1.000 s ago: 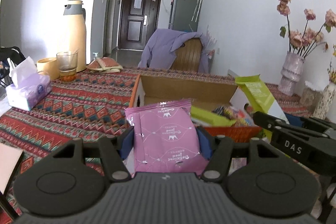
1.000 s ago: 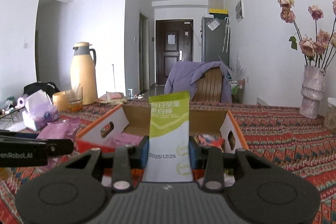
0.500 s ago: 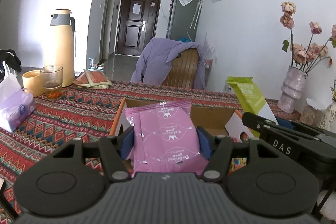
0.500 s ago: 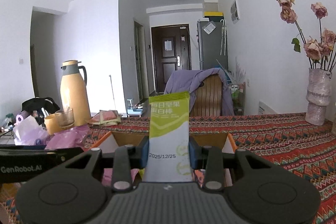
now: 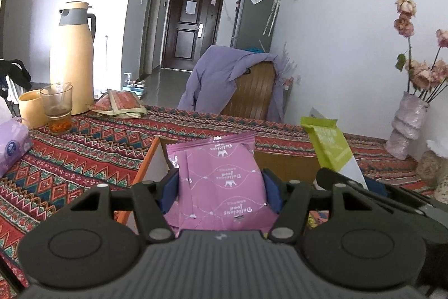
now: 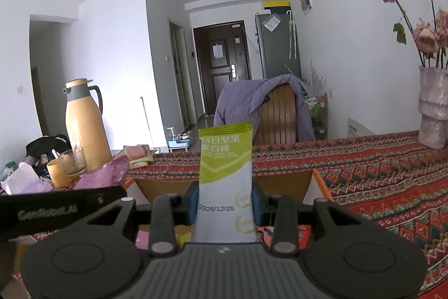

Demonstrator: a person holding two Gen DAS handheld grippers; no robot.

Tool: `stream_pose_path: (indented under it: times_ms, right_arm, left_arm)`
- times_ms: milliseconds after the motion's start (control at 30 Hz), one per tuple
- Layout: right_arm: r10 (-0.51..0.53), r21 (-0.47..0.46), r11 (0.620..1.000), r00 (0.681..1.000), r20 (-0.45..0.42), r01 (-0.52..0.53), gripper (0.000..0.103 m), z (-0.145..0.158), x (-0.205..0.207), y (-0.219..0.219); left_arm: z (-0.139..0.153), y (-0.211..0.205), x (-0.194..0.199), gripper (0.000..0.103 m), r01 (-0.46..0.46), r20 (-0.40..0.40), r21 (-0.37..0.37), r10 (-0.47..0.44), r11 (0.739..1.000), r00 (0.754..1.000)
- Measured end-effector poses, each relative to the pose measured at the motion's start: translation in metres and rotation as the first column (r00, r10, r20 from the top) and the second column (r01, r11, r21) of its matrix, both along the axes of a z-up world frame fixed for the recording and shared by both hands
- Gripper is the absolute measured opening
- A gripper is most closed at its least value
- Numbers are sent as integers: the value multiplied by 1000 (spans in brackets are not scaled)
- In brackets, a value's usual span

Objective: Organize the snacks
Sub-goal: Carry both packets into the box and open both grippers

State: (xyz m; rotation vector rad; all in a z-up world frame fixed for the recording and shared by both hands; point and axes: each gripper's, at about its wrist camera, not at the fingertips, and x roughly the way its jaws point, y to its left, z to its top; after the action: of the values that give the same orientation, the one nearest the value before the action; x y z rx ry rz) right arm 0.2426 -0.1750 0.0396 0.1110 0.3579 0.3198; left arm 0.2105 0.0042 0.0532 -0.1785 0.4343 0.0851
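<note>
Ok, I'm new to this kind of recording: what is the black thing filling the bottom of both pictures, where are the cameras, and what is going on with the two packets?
The black shape is a hand-held two-finger gripper; a person carries one in each hand, with no robot arm. Each picture comes from a wide-angle camera on one gripper, looking forward along its fingers.

In the left wrist view, the left gripper is shut on a pink snack packet. In the right wrist view, the right gripper is shut on a green and white snack bar, stamped with a date. Each gripper also shows at the edge of the other's picture.

Both are held above an open cardboard box with orange edges, on a table under a patterned cloth. Also on the table: a yellow thermos jug, a glass, a tissue pack and a vase of dried flowers.
</note>
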Motion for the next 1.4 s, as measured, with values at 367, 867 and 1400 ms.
stream_pose_path:
  times_ms: [367, 867, 1400]
  right_arm:
    - [-12, 2, 1000, 997, -78, 12, 38, -31, 19, -4]
    - [-46, 45, 998, 998, -49, 48, 103, -35, 10, -14]
    - [-60, -18, 998, 998, 0, 60, 103, -6, -7, -12]
  left_arm:
    - [-31, 4, 16, 64, 8, -37, 43, -6, 999, 999]
    - [-29, 17, 1, 103, -78, 34, -2, 79, 997, 996]
    - [3, 13, -26, 103, -85, 85, -19, 86, 996, 993]
